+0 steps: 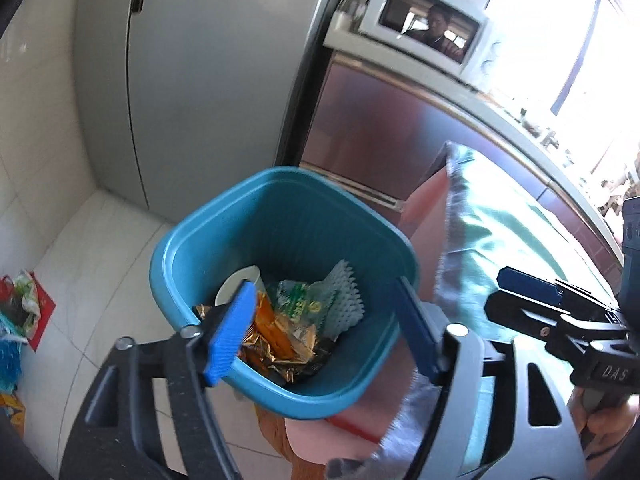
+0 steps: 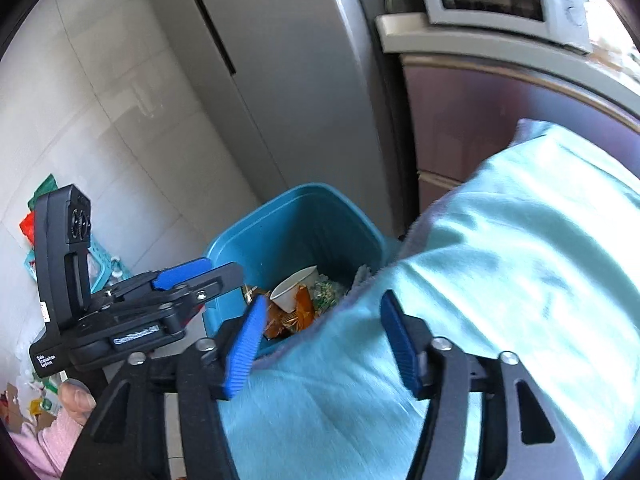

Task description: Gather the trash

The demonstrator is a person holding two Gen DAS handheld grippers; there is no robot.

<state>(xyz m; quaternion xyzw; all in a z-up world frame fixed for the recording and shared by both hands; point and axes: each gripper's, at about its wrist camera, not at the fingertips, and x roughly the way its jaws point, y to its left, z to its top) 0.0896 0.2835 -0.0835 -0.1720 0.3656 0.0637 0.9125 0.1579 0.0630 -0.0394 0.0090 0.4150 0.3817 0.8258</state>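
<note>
Both the left gripper (image 1: pixel 324 328) and right gripper (image 2: pixel 324 344) hang spread wide with nothing between their fingers above the blue bin (image 1: pixel 224 240), where wrappers (image 1: pixel 288 320) and a paper cup (image 2: pixel 294 288) lie.

One bin (image 1: pixel 280 208), one cup (image 1: pixel 240 284), two grippers (image 1: pixel 324 320) (image 2: pixel 320 340)

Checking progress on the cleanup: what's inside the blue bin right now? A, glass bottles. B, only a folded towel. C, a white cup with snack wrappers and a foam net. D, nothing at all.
C: looking into the blue bin, a white cup lies beside orange and gold wrappers and a white foam net.
</note>
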